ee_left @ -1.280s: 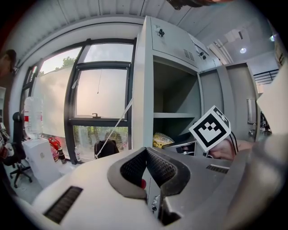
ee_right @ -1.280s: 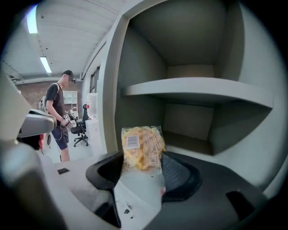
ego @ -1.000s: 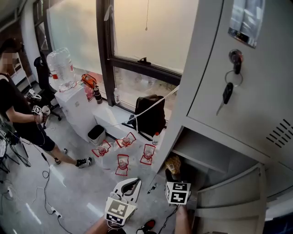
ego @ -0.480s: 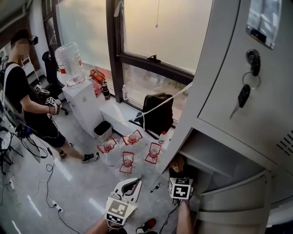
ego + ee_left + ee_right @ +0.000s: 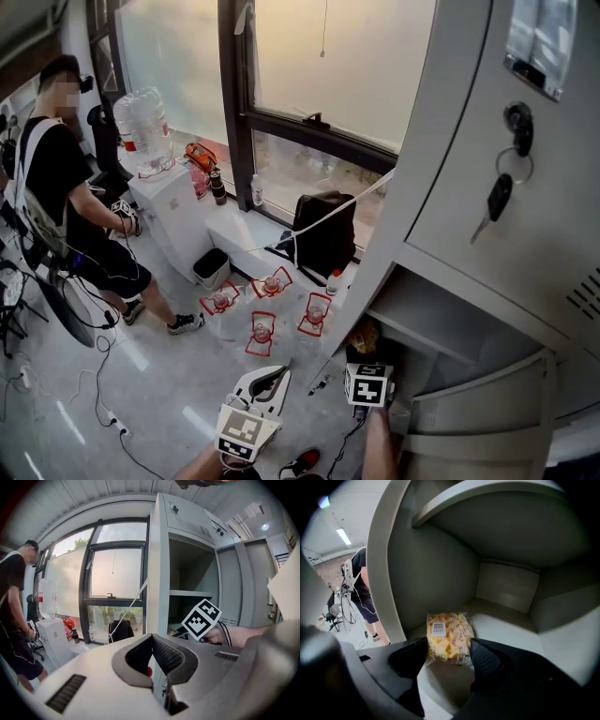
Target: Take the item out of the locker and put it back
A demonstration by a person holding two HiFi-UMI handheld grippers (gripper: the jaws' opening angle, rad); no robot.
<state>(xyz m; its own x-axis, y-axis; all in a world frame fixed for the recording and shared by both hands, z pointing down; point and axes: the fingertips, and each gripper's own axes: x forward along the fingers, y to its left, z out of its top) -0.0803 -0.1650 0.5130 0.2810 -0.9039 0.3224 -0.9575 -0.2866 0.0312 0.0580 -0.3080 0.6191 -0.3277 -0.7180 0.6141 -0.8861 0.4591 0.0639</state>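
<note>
At six o'clock in the right gripper view the right tongs (image 5: 449,645) are spreading. Their dark ribbed pads flank the near end of a snack packet (image 5: 447,637) of crinkly clear film over pale yellow chunks, with a white barcode sticker (image 5: 438,629) at its eleven o'clock corner. It lies flat on the smooth grey metal floor of the locker (image 5: 506,623), in the lower compartment. These tongs have scarcely shifted at the locker mouth over the last half second, so I judge this either a letting-go or the widening before a pick — I cannot tell which. The left tongs (image 5: 151,637), pale smooth plastic, hang outside at nine o'clock of the right, pinched together on nothing.
</note>
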